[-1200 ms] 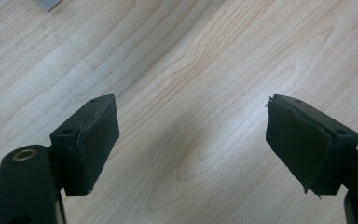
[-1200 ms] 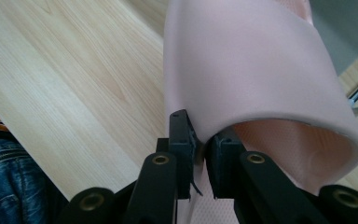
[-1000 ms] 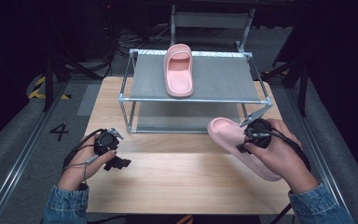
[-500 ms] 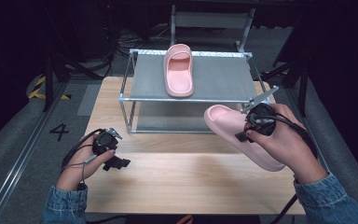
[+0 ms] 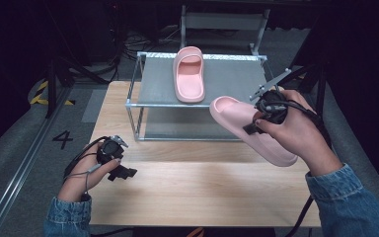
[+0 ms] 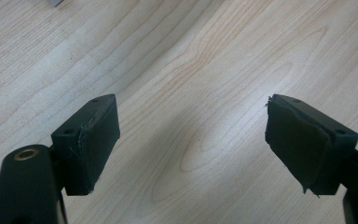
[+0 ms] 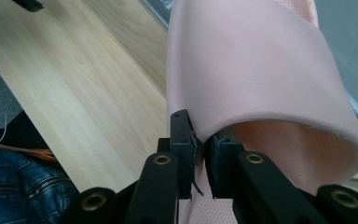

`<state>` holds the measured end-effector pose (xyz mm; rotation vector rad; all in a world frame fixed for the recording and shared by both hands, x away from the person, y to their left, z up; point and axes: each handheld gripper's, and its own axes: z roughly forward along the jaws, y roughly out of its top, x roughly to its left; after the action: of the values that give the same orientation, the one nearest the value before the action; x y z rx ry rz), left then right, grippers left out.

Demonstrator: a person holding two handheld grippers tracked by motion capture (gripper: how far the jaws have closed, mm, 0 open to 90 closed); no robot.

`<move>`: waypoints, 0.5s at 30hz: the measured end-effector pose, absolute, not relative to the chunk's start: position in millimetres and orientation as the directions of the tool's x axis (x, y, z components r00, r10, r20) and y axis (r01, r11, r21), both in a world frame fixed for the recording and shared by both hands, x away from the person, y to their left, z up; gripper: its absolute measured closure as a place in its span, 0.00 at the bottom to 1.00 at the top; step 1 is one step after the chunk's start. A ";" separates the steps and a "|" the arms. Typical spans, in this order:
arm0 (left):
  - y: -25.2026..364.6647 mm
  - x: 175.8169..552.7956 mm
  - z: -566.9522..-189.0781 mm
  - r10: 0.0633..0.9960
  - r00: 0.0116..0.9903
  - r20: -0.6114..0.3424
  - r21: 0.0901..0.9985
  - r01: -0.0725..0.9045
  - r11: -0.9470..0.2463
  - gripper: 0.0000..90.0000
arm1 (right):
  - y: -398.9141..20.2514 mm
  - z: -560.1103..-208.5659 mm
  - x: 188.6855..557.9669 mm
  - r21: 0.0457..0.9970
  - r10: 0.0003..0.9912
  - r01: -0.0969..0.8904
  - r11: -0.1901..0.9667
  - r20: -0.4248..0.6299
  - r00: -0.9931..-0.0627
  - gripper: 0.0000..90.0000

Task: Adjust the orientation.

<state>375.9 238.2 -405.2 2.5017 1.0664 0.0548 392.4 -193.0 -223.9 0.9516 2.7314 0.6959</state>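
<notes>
Held aloft over the tabletop [image 5: 197, 192] near the shelf [image 5: 227, 79]: pink slipper [image 5: 249, 128], strap edge pinched by right gripper [image 7: 200, 154], liable to twist free on so thin a bite; left gripper [image 6: 191, 149] spread, idle.

The scene is viewed from above the person's side by the high view, which is aimed forward and down, so that the whole wooden counter [image 5: 202, 192] and the metal rack [image 5: 202, 79] are taken in from some way off. The left gripper view is set on the left tool [image 5: 121, 170] and is pointed down at the counter's planks from very near. The right gripper view is carried on the right tool [image 5: 251, 127] and is held close against the pink slipper [image 7: 256, 70]. That slipper, the counter and a rack edge are shared with the high view.
</notes>
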 end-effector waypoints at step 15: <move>240.1 376.1 -407.2 0.703 0.699 -0.132 0.390 0.689 -0.611 0.21 | -181.5 -204.2 440.7 0.464 0.672 0.581 0.668 -0.043 -0.739 0.93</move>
<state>376.1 240.1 -407.2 2.4956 1.0780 0.0469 440.7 -181.5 -204.2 1.0173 2.6726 0.6353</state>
